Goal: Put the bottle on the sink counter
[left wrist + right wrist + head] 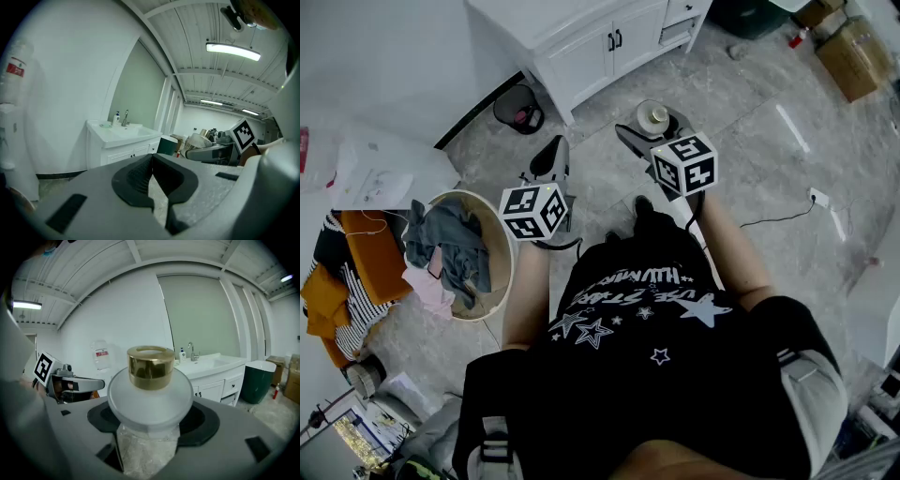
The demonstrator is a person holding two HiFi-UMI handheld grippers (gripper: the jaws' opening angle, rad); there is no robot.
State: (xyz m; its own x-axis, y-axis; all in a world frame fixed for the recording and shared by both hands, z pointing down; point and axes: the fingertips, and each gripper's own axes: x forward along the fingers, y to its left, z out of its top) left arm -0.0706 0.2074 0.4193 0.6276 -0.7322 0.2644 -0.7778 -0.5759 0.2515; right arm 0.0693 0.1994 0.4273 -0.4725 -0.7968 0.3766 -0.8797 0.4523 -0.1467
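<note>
A: Right gripper (150, 425) clamped on the bottle (150, 394), gold cap upright between its jaws.
B: Left gripper (152, 164) pinched closed, empty. Sink counter (213, 365) well ahead of both, bottle well apart from it.

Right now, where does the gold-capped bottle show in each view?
Head view: bottle at upper centre, gripped in the right tongs.
Left gripper view: small, right of centre.
Right gripper view: dead centre, upright between the tongs.
Shared landmark: the white sink counter.
</note>
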